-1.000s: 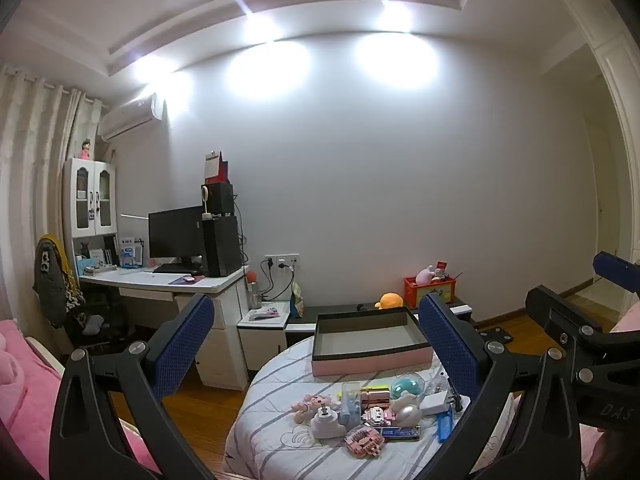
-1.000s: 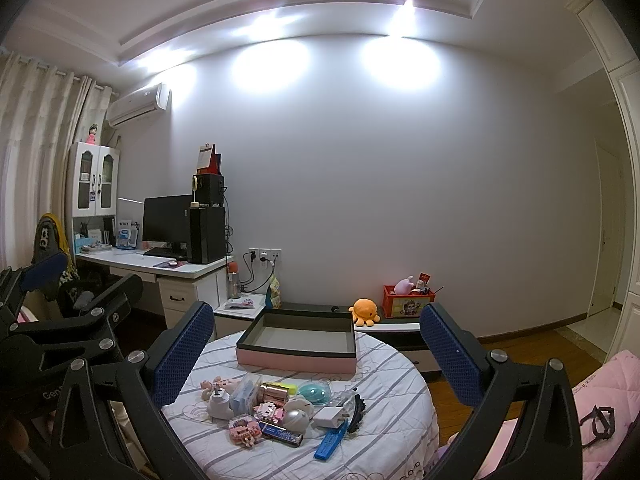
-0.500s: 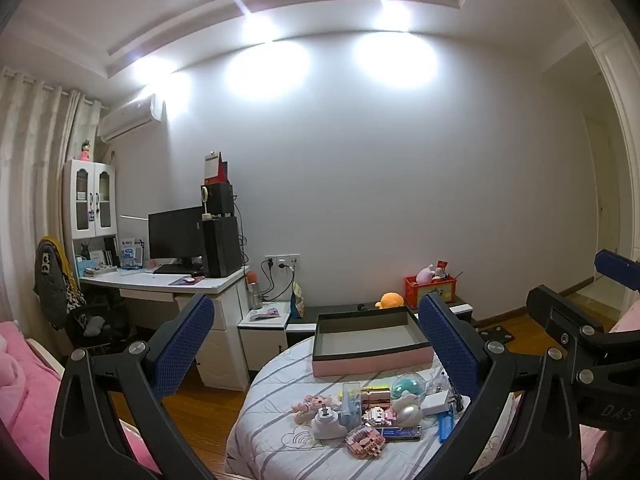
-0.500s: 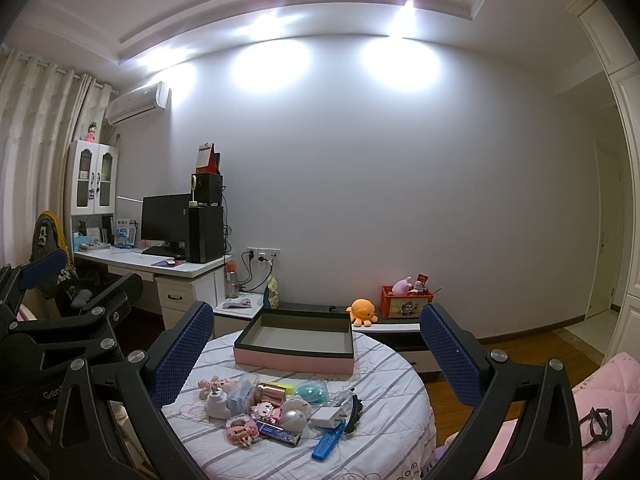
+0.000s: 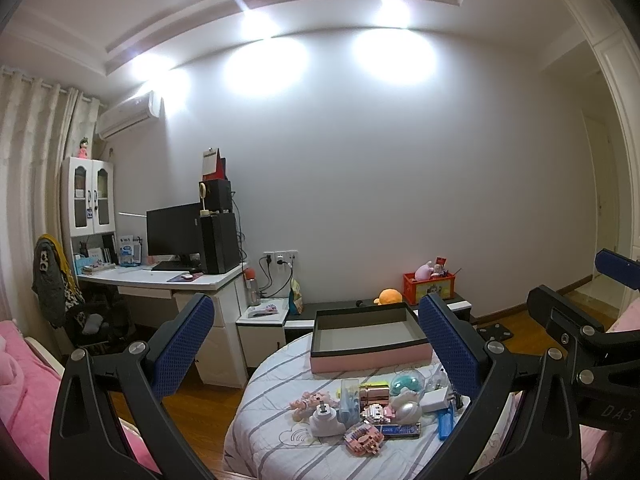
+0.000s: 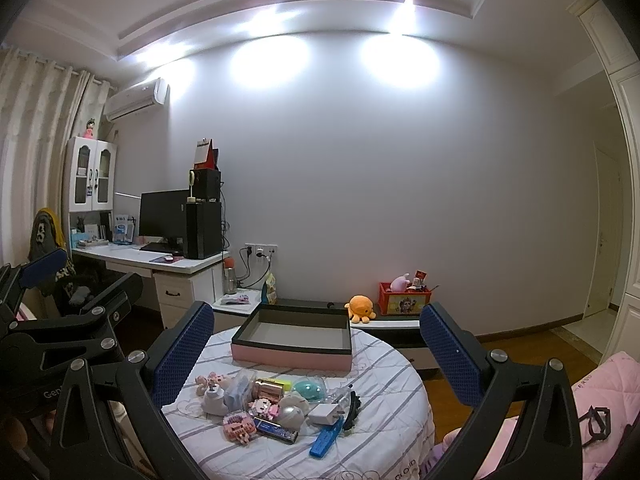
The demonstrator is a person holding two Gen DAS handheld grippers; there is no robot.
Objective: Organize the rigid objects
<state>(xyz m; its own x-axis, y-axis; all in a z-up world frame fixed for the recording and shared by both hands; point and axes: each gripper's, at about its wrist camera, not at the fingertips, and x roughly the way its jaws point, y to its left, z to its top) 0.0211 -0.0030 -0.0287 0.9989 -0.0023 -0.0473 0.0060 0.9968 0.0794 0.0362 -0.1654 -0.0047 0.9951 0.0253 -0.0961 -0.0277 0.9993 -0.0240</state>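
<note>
Left wrist view: the left gripper (image 5: 316, 340) hung wide open above the round desk (image 5: 276, 444), gripping nothing; small toys (image 5: 368, 408) clustered mid-desk, box (image 5: 370, 338) at the far edge. Right wrist view: right gripper (image 6: 318, 350) also spread, empty, toys (image 6: 272, 408) lying below.

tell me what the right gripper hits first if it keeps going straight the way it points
Probably nothing close: the open right gripper aims over the round table at the pink open box, likely first in line, though depth is unclear.
</note>
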